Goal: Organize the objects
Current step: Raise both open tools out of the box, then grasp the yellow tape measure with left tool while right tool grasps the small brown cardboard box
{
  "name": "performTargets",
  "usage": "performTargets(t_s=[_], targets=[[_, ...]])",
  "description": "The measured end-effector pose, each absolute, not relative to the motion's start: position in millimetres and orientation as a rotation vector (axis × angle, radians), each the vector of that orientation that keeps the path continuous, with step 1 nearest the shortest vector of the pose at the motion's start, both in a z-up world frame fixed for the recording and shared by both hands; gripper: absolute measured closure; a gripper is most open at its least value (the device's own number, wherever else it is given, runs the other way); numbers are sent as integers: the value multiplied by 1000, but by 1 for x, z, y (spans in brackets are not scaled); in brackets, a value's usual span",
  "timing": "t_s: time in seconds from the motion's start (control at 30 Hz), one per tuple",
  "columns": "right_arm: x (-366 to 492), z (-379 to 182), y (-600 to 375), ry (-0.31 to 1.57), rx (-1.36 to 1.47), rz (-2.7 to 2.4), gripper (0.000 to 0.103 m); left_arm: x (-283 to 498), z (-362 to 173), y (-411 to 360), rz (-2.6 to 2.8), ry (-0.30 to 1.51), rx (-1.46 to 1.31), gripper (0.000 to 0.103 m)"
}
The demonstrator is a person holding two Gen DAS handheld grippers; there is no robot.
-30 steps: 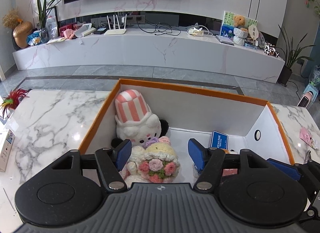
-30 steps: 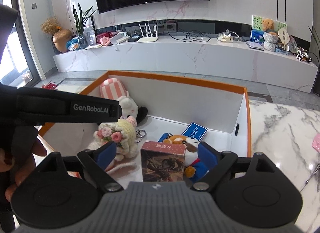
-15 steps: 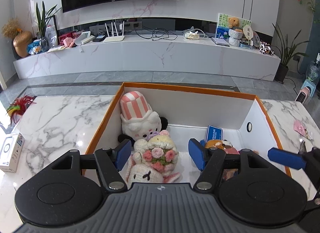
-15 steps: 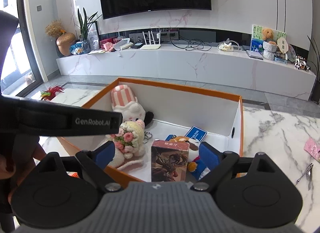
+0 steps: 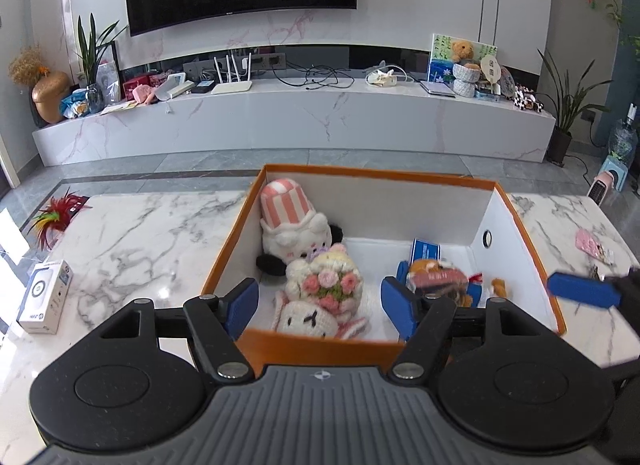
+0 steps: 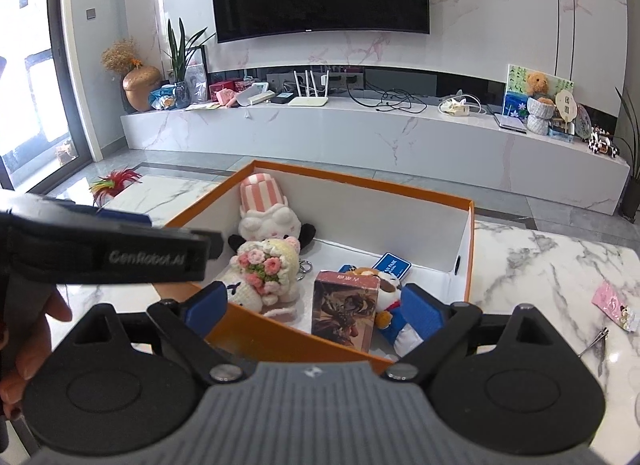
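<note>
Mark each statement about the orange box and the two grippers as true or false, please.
1. The left gripper is open and holds nothing. True.
2. The orange box has only soft toys in it. False: a brown picture box and a blue card are inside as well.
3. The pink striped plush sits at the far left corner of the box. True.
4. The right gripper is shut on the crochet flower doll. False: its jaws stand wide apart and hold nothing.
5. A small white box lies on the marble table to the left of the orange box. True.
</note>
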State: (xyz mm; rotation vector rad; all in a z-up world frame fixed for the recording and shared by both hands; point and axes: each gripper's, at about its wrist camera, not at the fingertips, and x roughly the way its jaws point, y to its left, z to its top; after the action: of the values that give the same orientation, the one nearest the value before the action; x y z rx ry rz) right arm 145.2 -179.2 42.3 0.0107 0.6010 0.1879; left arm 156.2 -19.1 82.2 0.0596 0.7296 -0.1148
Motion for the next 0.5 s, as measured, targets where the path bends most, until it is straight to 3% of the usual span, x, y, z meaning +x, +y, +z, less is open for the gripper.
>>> performTargets(t_s=[0.5], targets=[[104,55,-203,598,-19,205,5,114,87,32,-132,760,1,22]])
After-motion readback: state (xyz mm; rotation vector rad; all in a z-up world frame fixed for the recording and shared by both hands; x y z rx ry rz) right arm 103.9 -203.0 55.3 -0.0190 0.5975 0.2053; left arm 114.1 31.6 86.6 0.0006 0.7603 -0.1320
